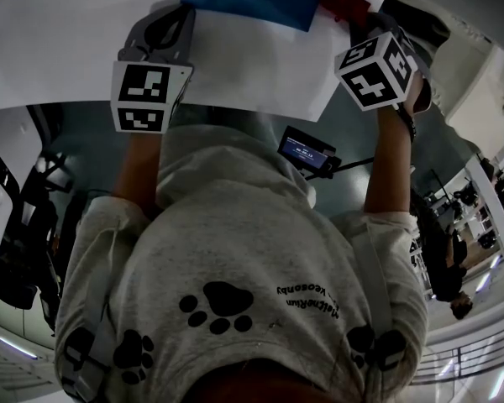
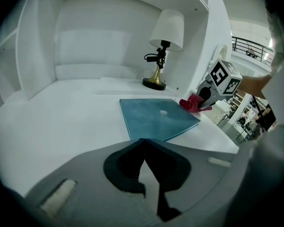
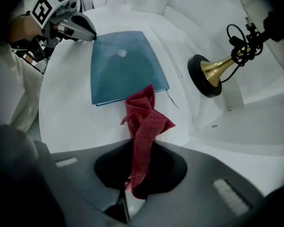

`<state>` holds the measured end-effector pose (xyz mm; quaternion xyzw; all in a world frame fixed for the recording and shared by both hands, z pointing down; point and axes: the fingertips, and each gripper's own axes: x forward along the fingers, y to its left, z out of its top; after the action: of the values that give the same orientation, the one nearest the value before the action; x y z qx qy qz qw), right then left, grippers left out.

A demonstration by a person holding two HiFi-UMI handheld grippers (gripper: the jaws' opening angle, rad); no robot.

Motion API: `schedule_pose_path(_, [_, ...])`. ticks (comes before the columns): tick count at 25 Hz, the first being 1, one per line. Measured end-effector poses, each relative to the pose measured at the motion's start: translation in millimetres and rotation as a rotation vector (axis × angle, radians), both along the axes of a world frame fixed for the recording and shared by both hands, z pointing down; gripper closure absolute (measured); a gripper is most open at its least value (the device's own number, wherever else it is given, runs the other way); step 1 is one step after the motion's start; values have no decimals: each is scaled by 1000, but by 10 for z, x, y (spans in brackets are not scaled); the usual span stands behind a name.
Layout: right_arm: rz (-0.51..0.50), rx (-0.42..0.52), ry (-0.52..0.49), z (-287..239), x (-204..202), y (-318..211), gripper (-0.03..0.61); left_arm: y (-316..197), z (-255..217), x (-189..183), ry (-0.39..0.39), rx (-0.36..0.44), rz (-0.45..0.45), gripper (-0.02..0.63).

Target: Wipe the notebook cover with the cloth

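**Head view:** taken from above, directed steeply down over the person's torso (image 1: pixel 235 292) onto the table (image 1: pixel 67 40). **Gripper views:** taken low over the table from opposite sides, facing each other; notebook (image 2: pixel 156 117), cloth (image 2: pixel 194 103) and lamp (image 2: pixel 163 46) are shared by both.

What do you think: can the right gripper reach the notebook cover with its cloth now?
Probably yes: the right gripper, shut on the cloth, sits beside the notebook with nothing between.

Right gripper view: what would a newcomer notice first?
The red cloth, bunched and pinched in the right hand-held gripper, stands out at the edge of the blue notebook. The notebook lies flat on the white desk, a brass-based lamp beside it.
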<state>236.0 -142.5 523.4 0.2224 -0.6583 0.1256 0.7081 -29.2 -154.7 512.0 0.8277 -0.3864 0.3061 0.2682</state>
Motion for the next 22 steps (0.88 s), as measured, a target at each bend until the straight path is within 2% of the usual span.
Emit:
schedule_pose_path(3, [26, 34, -18, -238, -36, 22, 537, 32, -62, 2, 2, 5, 1, 615])
schedule_pose_path(6, [25, 125, -77, -536, -305, -57, 535, 49, -98, -21, -1, 9, 1, 615])
schedule_pose_path(11, [-18, 205, -309, -846, -1166, -168, 535, 39, -93, -21, 3, 6, 3, 615])
schedule_pose_path(14, [-62, 194, -442, -895, -1730, -212, 535, 19, -103, -28, -3, 11, 0, 615])
schedule_pose_path(17, [-130, 172, -521, -885, -2172, -202, 535, 28, -130, 17, -1, 10, 1, 615])
schedule_pose_path(22, [-207, 87, -552, -648, -2618, -115, 535, 45, -140, 15, 1, 12, 2, 615])
